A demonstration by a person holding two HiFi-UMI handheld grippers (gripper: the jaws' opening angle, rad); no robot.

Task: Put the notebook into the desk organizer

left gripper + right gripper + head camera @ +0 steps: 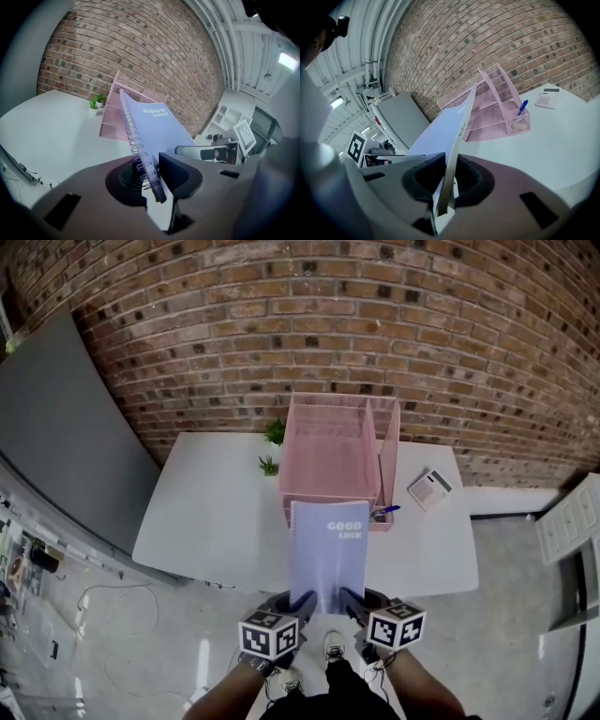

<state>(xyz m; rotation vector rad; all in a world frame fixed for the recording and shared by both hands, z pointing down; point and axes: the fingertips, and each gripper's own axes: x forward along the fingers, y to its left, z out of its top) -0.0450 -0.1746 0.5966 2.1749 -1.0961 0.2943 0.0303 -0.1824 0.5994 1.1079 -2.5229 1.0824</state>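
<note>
Lavender notebook (326, 554) is held off the white counter (216, 512), its far end toward the pink desk organizer (330, 446). Your left tongs (302, 601) pinch the spiral edge at its near corner; your right tongs (351, 600) pinch the opposite near corner.

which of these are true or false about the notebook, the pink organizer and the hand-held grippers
1. The left hand-held gripper and the right hand-held gripper both clamp the notebook. True.
2. The notebook sits inside the desk organizer. False: the grippers hold it in the air, outside it.
3. A blue pen stands in the organizer. True.
4. The calculator lies left of the organizer. False: it lies to its right.
</note>
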